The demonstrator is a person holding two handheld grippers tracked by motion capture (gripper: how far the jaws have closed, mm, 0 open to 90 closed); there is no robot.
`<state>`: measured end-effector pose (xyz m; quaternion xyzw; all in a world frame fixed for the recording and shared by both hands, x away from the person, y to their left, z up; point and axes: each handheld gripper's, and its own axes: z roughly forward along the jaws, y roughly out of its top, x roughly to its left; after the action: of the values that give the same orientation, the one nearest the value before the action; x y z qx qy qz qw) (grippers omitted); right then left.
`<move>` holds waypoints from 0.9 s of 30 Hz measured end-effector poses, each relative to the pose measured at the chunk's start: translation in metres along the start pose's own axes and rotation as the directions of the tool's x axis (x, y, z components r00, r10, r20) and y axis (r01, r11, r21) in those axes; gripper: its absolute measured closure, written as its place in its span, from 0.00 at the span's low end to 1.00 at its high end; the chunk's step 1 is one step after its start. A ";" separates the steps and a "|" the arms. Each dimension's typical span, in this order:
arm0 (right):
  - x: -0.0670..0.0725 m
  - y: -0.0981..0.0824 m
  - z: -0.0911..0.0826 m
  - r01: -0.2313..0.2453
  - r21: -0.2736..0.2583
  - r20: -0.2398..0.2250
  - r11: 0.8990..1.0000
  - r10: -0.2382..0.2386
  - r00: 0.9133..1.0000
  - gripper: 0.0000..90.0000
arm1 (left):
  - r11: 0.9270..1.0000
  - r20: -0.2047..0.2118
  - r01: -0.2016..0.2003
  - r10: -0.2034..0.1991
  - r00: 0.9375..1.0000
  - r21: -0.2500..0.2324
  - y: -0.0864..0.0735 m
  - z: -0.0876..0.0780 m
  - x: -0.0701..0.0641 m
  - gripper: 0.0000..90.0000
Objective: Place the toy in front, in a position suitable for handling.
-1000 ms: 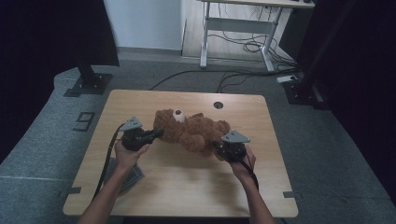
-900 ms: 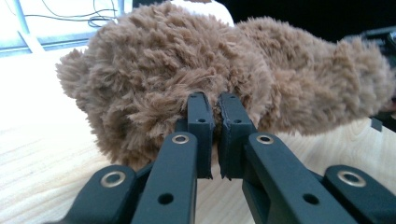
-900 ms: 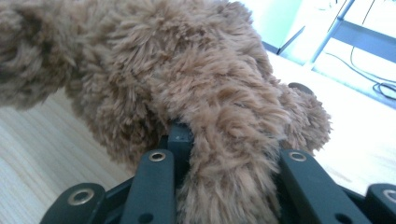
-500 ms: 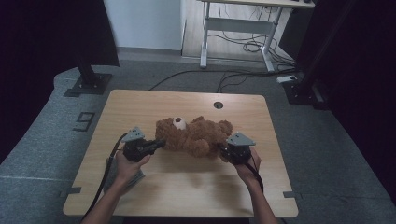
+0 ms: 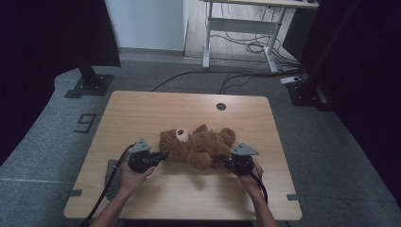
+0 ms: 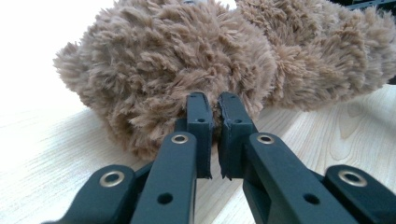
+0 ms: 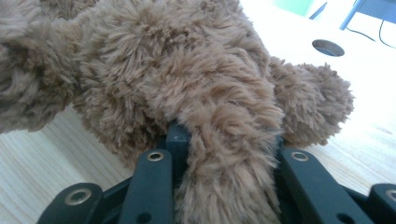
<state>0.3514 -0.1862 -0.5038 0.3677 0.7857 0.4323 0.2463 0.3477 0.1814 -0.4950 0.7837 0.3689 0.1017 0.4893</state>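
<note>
Room: a dim space with a grey carpeted floor (image 5: 42, 142); a white desk frame (image 5: 239, 28) stands against the far wall with black cables (image 5: 246, 47) trailing under it, and a dark stand foot (image 5: 89, 85) sits on the floor off the table's far left corner.
Table: a light wooden table (image 5: 142, 113) with a round cable hole (image 5: 221, 106) near its far edge; the hole also shows beyond the fur in the right gripper view.
Teddy bear: a brown plush teddy bear (image 5: 196, 145) lies flat near the middle of the table, its pale muzzle upward, its head toward the left gripper and its legs toward the right gripper. It rests on the wood between the two hands.
Left gripper: the left gripper (image 5: 163, 154) lies low over the table at the bear's head end, held in the person's left hand (image 5: 130, 174). In the left gripper view (image 6: 214, 105) its two black jaws stand nearly together with only a thin slit between them, and their tips press into the fur of the rounded head (image 6: 177, 65); a small tuft of plush is pinched there.
Right gripper: the right gripper (image 5: 224, 162) comes in at the bear's leg end, held in the right hand (image 5: 250, 177). In the right gripper view (image 7: 224, 140) a thick roll of fur, a limb (image 7: 224, 186), fills the gap between the jaws, which clamp it from both sides.
Grey cloth: a small grey piece (image 5: 110, 172) lies on the table under the left forearm.
</note>
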 end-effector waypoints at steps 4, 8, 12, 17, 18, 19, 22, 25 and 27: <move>0.001 -0.002 -0.001 -0.005 -0.002 -0.004 1.000 0.005 1.000 0.74 | 1.000 -0.001 -0.001 0.001 1.000 0.005 -0.002 -0.001 -0.001 0.94; 0.001 -0.005 0.000 -0.015 -0.004 -0.013 1.000 0.015 1.000 0.73 | 1.000 0.003 0.013 -0.013 1.000 0.007 -0.007 0.000 0.000 0.94; 0.001 -0.010 0.002 -0.029 -0.012 -0.027 1.000 0.028 0.999 0.72 | 1.000 0.004 0.022 -0.022 1.000 0.007 -0.012 0.000 0.000 0.93; 0.003 -0.015 0.001 -0.039 -0.020 -0.037 0.999 0.038 0.999 0.72 | 1.000 0.005 0.025 -0.025 1.000 0.010 -0.016 0.000 -0.001 0.93; 0.003 -0.016 0.000 -0.038 -0.021 -0.038 0.999 0.037 0.999 0.72 | 1.000 0.006 0.024 -0.024 1.000 0.012 -0.016 0.000 -0.001 0.93; 0.004 -0.016 0.000 -0.033 -0.024 -0.034 0.999 0.033 0.999 0.72 | 1.000 0.006 0.024 -0.024 1.000 0.011 -0.016 0.001 -0.002 0.93; 0.004 -0.018 -0.001 -0.040 -0.032 -0.032 0.999 0.039 0.999 0.72 | 0.999 0.011 0.029 -0.030 0.999 0.012 -0.017 0.002 -0.002 0.93; 0.003 -0.019 -0.003 -0.048 -0.041 -0.031 0.998 0.047 0.998 0.72 | 0.999 0.022 0.034 -0.034 0.999 0.017 -0.017 0.003 -0.003 0.93; 0.002 -0.021 -0.004 -0.055 -0.044 -0.037 0.997 0.053 0.998 0.72 | 0.999 0.024 0.035 -0.035 0.999 0.019 -0.017 0.002 -0.004 0.92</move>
<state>0.3396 -0.1937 -0.5202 0.3753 0.7697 0.4632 0.2285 0.3381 0.1815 -0.5100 0.7829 0.3774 0.0800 0.4881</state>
